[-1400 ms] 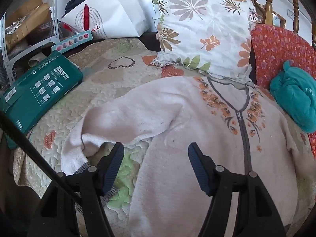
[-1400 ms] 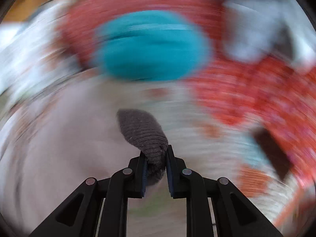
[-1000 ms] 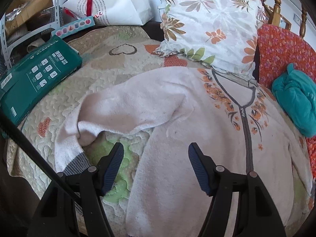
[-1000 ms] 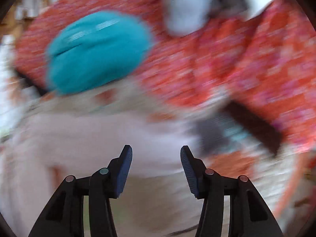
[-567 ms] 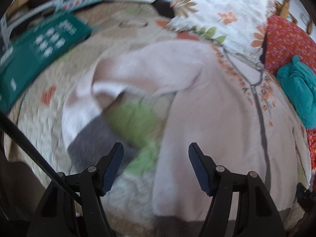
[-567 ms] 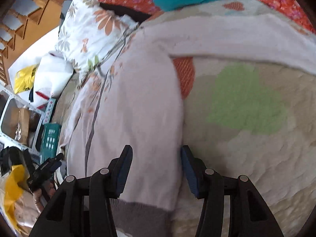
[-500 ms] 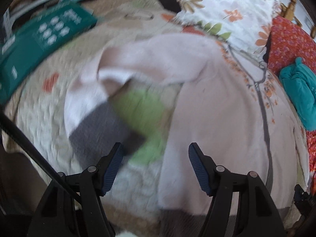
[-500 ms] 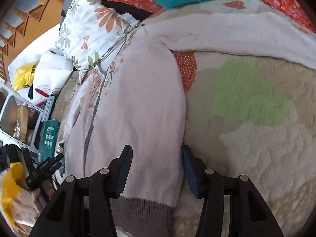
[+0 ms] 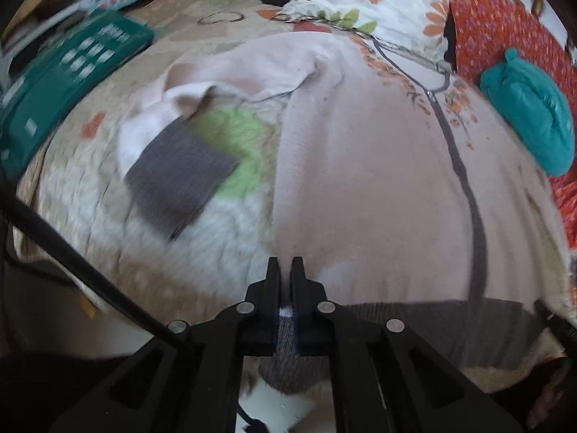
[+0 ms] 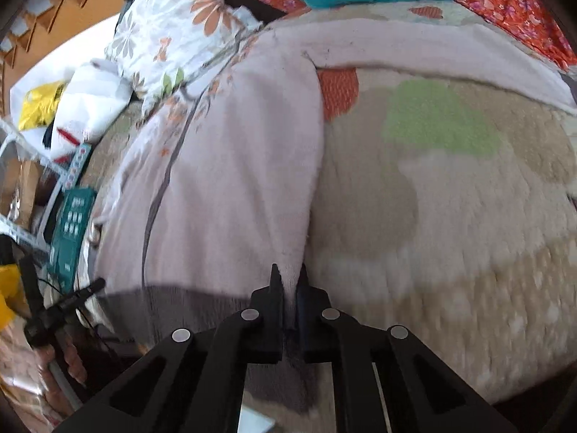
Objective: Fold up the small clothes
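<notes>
A pale pink zip cardigan [image 9: 368, 166] with orange flower trim and a grey hem lies flat, front up, on a quilted bed cover [image 9: 90, 195]. My left gripper [image 9: 285, 265] is shut on the hem's left corner, with grey knit between the jaws. My right gripper [image 10: 288, 274] is shut on the hem's right corner of the cardigan [image 10: 230, 166]. One sleeve with a grey cuff [image 9: 176, 176] is bent at the left. The other sleeve [image 10: 432, 50] stretches out sideways.
A floral pillow [image 9: 368, 0] lies beyond the collar. A folded teal garment [image 9: 530, 108] sits on a red cushion [image 9: 497, 32] at the right. A green box [image 9: 65, 79] and a white bag lie at the far left. The bed edge is just below both grippers.
Both grippers were open above the cardigan; they moved down to the hem corners and shut on them. Earlier the right gripper let go of a grey cuff.
</notes>
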{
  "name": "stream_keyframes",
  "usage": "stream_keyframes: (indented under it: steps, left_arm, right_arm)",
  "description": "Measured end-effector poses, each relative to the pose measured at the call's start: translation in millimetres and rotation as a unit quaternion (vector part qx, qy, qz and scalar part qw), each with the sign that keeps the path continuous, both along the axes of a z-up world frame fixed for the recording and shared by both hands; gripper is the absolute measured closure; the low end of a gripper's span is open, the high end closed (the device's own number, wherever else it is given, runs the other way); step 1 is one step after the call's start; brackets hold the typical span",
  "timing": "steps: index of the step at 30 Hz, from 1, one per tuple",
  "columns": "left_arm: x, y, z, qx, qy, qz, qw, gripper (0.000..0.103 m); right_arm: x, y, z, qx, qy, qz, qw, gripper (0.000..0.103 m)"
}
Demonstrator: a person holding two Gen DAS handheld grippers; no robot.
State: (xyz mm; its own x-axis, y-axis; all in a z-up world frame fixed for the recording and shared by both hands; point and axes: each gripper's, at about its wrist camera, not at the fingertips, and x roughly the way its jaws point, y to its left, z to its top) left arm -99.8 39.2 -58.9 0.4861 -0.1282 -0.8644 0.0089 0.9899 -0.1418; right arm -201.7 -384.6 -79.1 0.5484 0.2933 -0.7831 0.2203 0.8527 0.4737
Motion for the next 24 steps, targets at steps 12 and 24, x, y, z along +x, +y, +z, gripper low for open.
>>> stream_keyframes:
  steps: [12,24]
  left_arm:
    - [-30,26,25,-0.031,-0.008,-0.007,0.9995,0.072]
    - [42,-33,78,0.006,-0.128,-0.008,0.9917,0.024]
  right_arm:
    - [-26,-11,4,-0.002,0.020,0.019,1.000,0.093]
    - [8,-138,40,0.042,0.015,-0.173,0.984,0.062]
